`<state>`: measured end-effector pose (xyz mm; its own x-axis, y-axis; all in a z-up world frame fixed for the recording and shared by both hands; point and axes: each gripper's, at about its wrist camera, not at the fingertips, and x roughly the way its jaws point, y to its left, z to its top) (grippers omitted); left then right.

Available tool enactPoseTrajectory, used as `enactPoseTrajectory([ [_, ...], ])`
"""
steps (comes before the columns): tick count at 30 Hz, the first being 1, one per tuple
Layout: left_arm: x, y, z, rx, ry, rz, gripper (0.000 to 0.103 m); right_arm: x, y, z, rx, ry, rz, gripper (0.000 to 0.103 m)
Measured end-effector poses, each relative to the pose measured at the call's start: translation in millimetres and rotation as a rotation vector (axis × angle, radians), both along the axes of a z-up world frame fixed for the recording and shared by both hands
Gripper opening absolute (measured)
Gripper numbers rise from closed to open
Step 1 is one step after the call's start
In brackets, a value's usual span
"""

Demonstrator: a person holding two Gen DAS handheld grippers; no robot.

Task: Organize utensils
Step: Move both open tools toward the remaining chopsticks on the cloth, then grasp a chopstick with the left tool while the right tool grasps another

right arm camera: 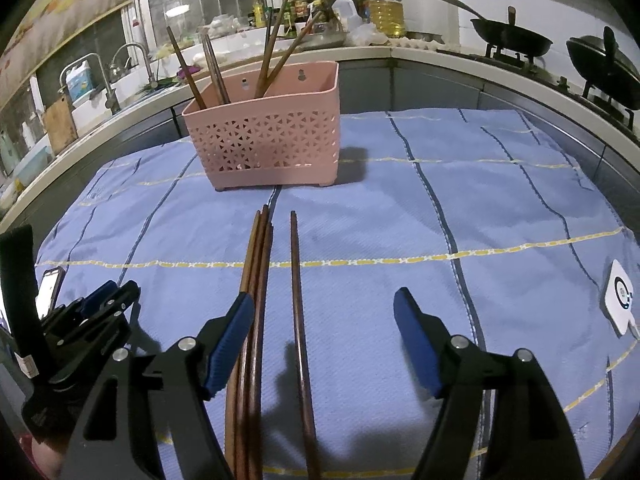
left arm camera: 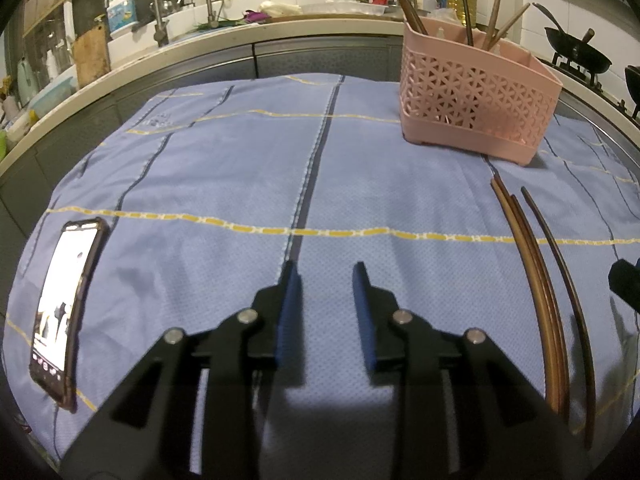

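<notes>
A: What is nearest you on the right?

B: Your right gripper (right arm camera: 324, 304) hangs over the cloth (right arm camera: 500, 208) with its jaws spread wide and gripping nothing. A single chopstick (right arm camera: 298, 300) lies between them; a bundle (right arm camera: 256, 280) of chopsticks lies just beside your left pad (right arm camera: 230, 344). How many sticks are in it you cannot tell, and their near ends run out of the picture's bottom edge.

A: And the left?

B: Your left gripper (left arm camera: 326, 280) is parted a little, with only bare cloth between the pads. In the right view it shows at the cloth's left edge, mostly cut off. A phone (left arm camera: 64, 312) lies by that edge, its lit screen too washed out to read.

A: Farther on?

B: The pink basket (right arm camera: 268, 140) stands near the cloth's far edge, with chopsticks upright in it (right arm camera: 272, 52); its lattice wall hides their lower ends. A white tag (right arm camera: 620, 300) lies at the cloth's right edge, partly cut off. Beyond, the counter clutter is too small to name, apart from a faucet (right arm camera: 136, 64) and two woks (right arm camera: 512, 40).
</notes>
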<state>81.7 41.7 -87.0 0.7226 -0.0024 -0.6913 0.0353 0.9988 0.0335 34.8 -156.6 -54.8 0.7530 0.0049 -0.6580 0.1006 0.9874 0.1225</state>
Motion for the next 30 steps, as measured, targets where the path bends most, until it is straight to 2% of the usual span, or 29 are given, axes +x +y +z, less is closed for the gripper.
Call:
enactPoseTrajectory([
  [14,-6,-6,2,0.028,0.005,-0.022,0.027,-3,-1,3,-0.004,-0.008,0.004,0.072],
  [22,-25,-14,11,-0.071,0.061,-0.115,0.027,-7,-4,3,0.0,-0.011,-0.002,0.072],
  [30,-48,-45,13,-0.154,0.136,-0.274,0.027,-12,-10,4,0.01,-0.016,-0.01,0.072],
])
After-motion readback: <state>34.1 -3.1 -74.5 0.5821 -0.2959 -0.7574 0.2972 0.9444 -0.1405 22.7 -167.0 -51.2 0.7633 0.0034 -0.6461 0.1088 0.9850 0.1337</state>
